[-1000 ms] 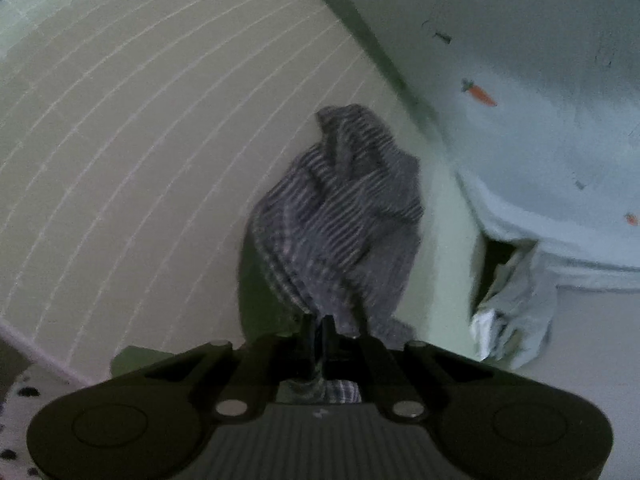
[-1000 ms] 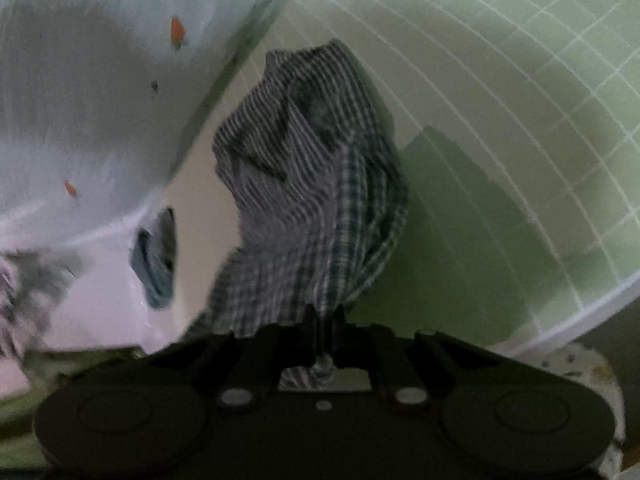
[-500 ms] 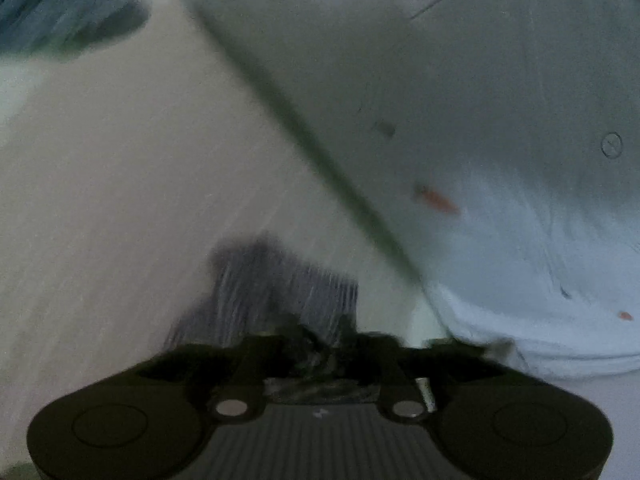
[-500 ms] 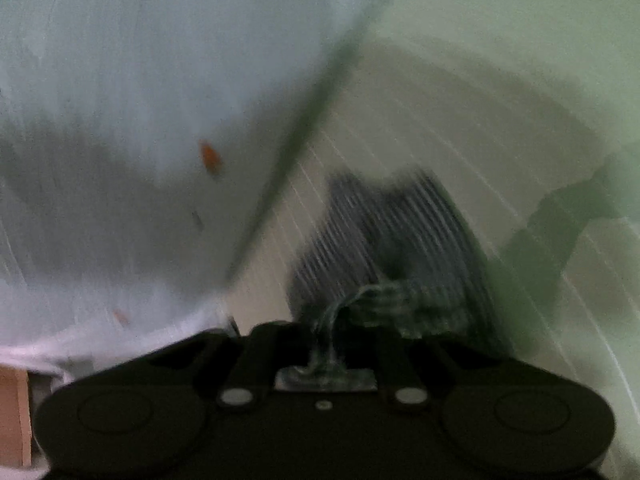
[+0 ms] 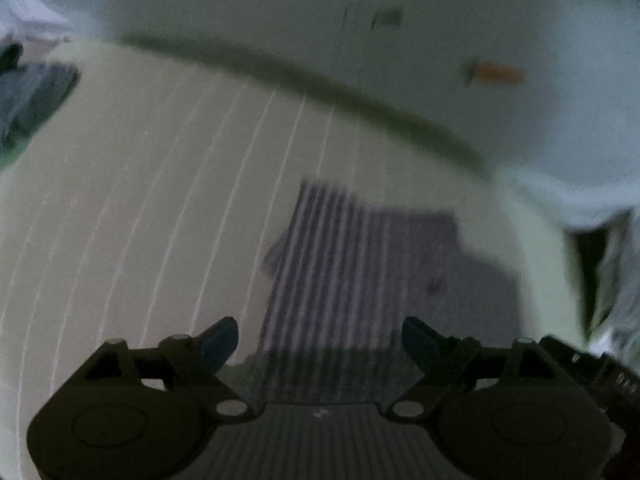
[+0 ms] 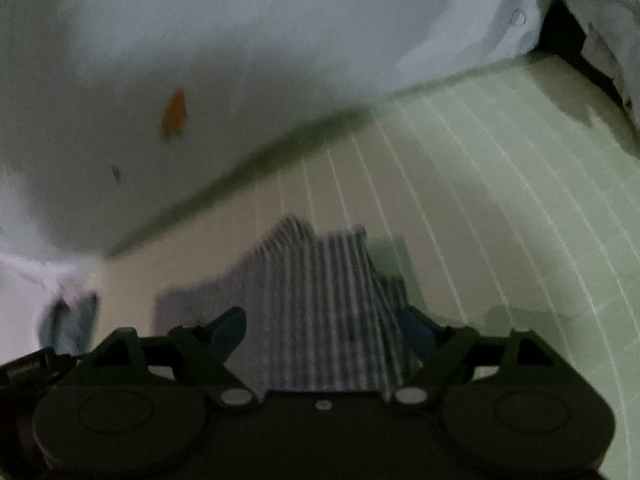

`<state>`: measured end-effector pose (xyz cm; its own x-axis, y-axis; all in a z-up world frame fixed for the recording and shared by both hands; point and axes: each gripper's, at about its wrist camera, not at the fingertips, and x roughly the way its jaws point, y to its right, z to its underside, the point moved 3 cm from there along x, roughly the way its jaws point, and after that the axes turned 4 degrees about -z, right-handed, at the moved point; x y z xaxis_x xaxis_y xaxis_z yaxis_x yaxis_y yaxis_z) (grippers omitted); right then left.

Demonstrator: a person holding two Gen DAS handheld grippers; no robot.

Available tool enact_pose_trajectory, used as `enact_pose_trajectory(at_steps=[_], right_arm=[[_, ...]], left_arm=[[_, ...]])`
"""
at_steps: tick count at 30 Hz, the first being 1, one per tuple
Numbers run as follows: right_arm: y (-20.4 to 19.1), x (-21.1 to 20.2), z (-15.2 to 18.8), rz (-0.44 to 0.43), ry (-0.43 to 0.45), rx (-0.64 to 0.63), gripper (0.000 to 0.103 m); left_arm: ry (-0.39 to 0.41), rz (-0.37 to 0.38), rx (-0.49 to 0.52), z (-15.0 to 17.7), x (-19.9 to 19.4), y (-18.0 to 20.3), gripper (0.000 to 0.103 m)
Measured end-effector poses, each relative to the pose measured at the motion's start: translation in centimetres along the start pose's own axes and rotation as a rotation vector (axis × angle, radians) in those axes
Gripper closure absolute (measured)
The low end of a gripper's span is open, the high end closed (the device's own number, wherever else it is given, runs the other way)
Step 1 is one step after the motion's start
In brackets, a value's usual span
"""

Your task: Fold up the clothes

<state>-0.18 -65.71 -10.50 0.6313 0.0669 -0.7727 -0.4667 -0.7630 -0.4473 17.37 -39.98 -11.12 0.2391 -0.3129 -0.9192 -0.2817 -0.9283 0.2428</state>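
No text can be read anywhere (the frames are probably too blurred).

Home bedroom, carrot-print bedsheet [image 6: 200, 60], gridded green mat [image 6: 520, 220]

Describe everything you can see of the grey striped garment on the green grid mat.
The striped garment is thin woven fabric, grey with fine pale stripes, blurred in both views. It lies low on the green grid mat, spread in a roughly rectangular shape with some overlapping layers and a raised fold at its right side in the right wrist view. Its near edge sits between the fingers of the left gripper and of the right gripper; both jaws are opening and no pad presses on it.
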Motion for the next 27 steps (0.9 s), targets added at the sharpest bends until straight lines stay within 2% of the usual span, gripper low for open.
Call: enact_pose_trajectory(at_steps=[4,8,13,18,21,24,27], right_arm=[[-0.2,1.4,2.4,0.047,-0.057,-0.051,0.017],[-0.2,3.2,3.1,0.068,-0.092,-0.060,0.015],[0.2,4.9,3.0,0.084,-0.117,-0.059,0.006],[0.7,6.7,2.7,0.090,-0.133,-0.062,0.001],[1.1,8.0,2.4,0.094,-0.150,-0.069,0.000],[0.9,8.5,2.2,0.102,-0.128,-0.102,0.000],[0.4,9.0,2.0,0.114,-0.123,-0.111,0.000]], left_arm=[[-0.058,-0.027,0.008,1.9,1.9,-0.9,0.014],[-0.088,-0.023,0.021,2.9,3.0,-1.5,0.013],[-0.085,-0.046,0.070,1.9,4.6,-1.0,0.009],[-0.043,-0.071,0.212,0.8,5.7,0.1,0.000],[-0.018,-0.089,0.318,0.7,6.4,0.9,0.000],[-0.031,-0.063,0.318,0.6,7.1,1.1,0.000],[-0.058,-0.034,0.270,0.4,8.0,1.3,0.000]])
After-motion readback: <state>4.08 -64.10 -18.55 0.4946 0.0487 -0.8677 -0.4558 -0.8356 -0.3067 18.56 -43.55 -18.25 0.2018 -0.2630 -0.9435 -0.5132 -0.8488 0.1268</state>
